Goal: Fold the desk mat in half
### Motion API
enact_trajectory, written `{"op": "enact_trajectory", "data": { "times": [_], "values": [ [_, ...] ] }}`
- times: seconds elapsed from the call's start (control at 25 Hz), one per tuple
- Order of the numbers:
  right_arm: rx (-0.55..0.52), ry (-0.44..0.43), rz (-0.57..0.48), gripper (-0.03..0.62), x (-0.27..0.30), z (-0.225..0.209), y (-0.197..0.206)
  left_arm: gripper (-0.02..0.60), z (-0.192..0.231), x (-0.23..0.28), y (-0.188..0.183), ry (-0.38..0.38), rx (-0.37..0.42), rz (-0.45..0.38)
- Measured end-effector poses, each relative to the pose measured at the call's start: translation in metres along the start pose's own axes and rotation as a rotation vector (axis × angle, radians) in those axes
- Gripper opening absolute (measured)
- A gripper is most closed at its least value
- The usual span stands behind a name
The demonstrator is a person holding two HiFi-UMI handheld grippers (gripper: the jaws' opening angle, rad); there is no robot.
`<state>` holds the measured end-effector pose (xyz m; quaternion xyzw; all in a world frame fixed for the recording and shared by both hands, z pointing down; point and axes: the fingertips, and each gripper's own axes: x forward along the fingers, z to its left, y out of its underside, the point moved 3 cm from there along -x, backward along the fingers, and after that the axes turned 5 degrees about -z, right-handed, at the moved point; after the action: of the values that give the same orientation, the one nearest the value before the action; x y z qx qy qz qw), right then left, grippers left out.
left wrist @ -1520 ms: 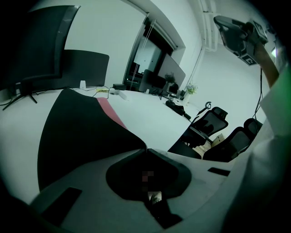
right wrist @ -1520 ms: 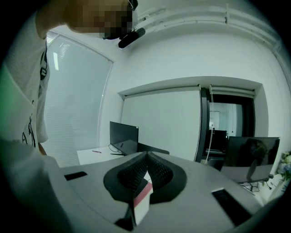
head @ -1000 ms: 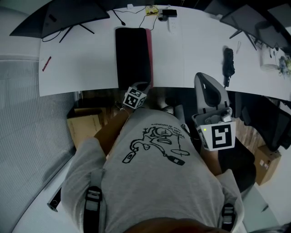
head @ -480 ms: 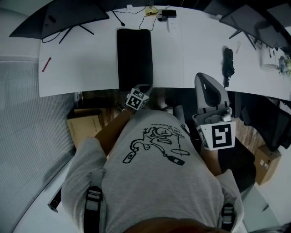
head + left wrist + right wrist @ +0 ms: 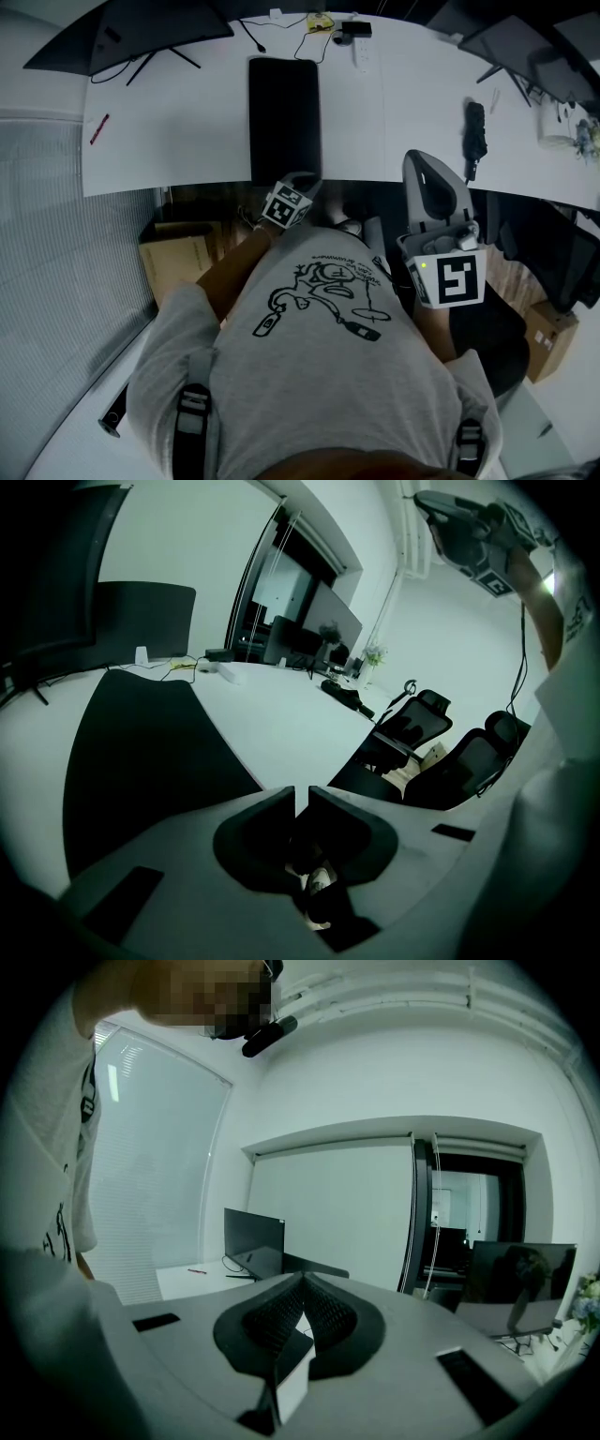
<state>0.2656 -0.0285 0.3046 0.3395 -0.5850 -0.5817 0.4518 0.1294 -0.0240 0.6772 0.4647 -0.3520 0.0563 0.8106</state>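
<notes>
Black desk mat (image 5: 284, 112) lies flat on the white desk (image 5: 178, 150) as a narrow strip, its short near end at the desk's front edge. My left gripper (image 5: 302, 797) sits just at that near end. Its jaws are opening to a thin gap, with nothing between them and the mat let go. My right gripper (image 5: 302, 1283) is held well apart to the right, jaws clenched together, empty. Red pen (image 5: 98, 128) lies far left on the desk.
</notes>
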Motion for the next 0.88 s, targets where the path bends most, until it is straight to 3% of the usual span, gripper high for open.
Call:
{"op": "enact_trajectory", "data": {
  "times": [0.88],
  "values": [
    [-0.016,-0.055,-0.009,0.006,0.047,0.059,-0.017,0.020,0.023,-0.117,-0.108,-0.018,-0.053,-0.338]
  ]
}}
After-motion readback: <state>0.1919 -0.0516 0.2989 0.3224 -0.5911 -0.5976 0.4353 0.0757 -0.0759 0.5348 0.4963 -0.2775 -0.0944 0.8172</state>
